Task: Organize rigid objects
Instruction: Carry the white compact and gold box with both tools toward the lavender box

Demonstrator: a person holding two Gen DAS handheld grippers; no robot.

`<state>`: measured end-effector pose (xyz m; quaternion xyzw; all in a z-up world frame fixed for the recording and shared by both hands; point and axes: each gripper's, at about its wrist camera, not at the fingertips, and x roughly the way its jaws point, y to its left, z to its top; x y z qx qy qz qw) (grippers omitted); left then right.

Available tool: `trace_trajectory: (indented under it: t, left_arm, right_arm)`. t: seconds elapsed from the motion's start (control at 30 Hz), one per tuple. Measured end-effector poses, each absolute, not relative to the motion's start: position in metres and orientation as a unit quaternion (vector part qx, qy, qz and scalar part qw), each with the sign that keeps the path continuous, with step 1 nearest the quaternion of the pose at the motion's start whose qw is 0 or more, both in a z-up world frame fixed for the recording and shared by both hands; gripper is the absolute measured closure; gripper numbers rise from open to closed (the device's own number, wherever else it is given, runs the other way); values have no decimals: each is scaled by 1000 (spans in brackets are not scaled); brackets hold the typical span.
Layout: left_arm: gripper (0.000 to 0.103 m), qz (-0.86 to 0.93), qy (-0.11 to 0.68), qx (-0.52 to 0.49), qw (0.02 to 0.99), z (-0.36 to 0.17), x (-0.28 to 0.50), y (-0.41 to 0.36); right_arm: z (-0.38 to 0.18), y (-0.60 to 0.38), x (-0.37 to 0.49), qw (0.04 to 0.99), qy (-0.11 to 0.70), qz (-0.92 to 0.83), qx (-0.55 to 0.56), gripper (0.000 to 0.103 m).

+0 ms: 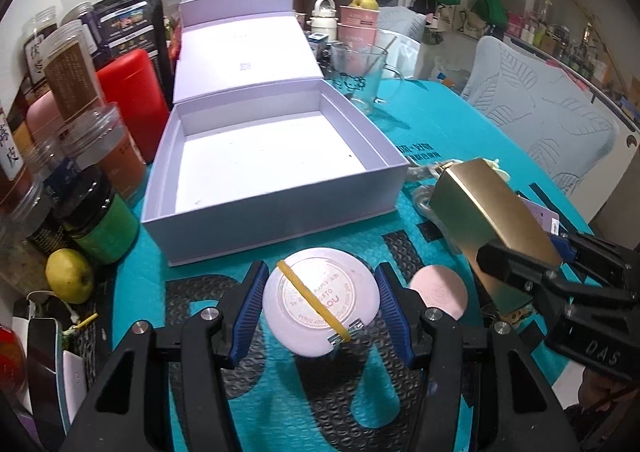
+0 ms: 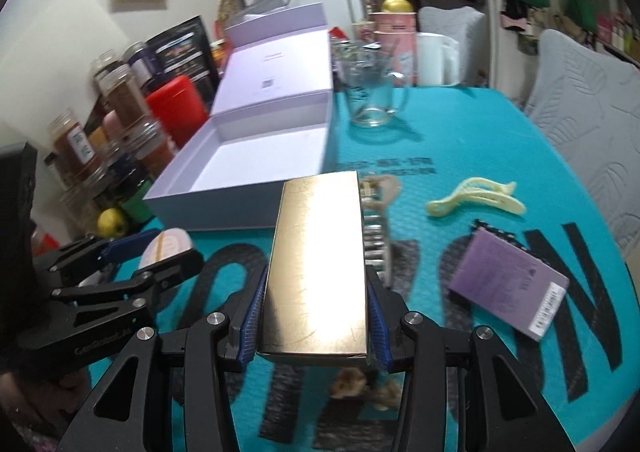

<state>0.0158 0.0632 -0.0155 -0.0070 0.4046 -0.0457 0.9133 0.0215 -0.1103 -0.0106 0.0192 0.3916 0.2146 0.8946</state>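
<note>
My left gripper (image 1: 320, 304) is shut on a round lilac compact (image 1: 320, 302) with a yellow rubber band across it, held just above the teal table in front of the open lilac box (image 1: 276, 208). The box is empty, its lid folded back. My right gripper (image 2: 316, 312) is shut on a gold rectangular box (image 2: 320, 264), held above the table to the right of the lilac box; it also shows in the left wrist view (image 1: 492, 212). The left gripper (image 2: 132, 256) with the compact shows at the left of the right wrist view.
A pink round disc (image 1: 438, 290), a purple card (image 2: 508, 284), a cream hair clip (image 2: 476, 200) and a clear hair clip (image 2: 376, 212) lie on the teal table (image 2: 460, 140). Jars and a red canister (image 1: 132, 100) line the left; a glass mug (image 1: 360, 76) stands behind.
</note>
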Motion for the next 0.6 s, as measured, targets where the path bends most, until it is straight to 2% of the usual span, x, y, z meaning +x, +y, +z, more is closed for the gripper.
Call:
trace_trajectory:
  t: [0.6]
  left_arm:
    - [48, -11, 379, -14, 925, 14, 49, 90]
  right_arm:
    - [20, -79, 54, 877, 381, 294, -5, 58]
